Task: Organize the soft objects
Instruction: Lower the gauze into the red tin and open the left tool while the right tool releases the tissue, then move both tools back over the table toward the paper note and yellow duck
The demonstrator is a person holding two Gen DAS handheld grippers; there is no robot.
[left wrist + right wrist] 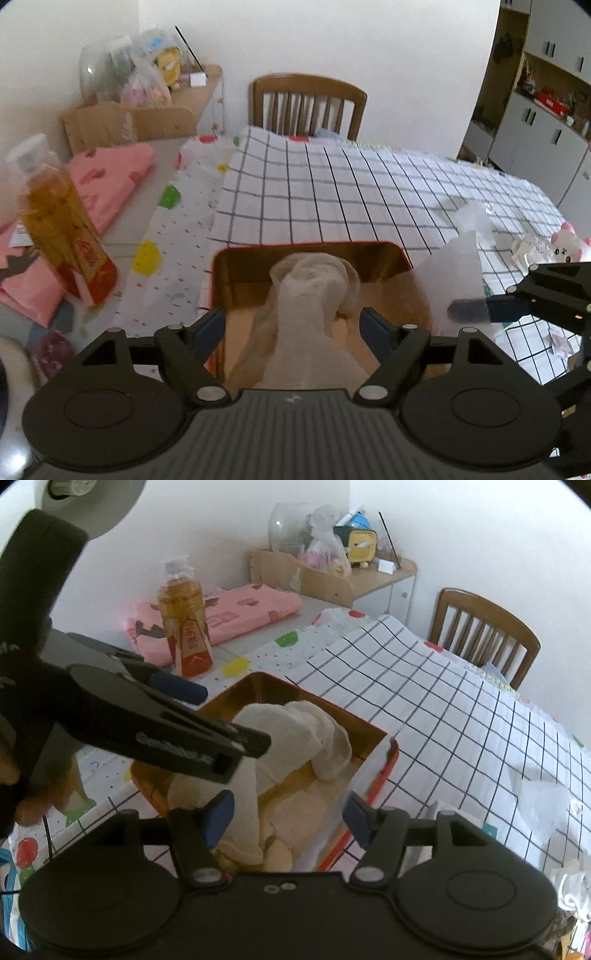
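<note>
Left wrist view looks down into a red-rimmed tin tray (400, 254) with a gold inside, set on a checked tablecloth (332, 192). A cream knitted sock (314, 291) lies in it, its rolled end toward the far wall and its length running back under the camera. The left gripper (293, 325) stands wide, its blue pads on either side of the sock and clear of it. From the right wrist view, the same tray holds more pale folded cloth beneath the sock, though where one piece ends and the next starts is hard to tell. The right gripper (290, 821) is also spread, nothing between its pads; it hangs over the tray's near corner. Its own body cuts off the tray's near edge, and the left gripper's arm hides part of the tray. A bottle of amber liquid (184, 624) stands beyond, beside folded pink fabric (255, 605).
</note>
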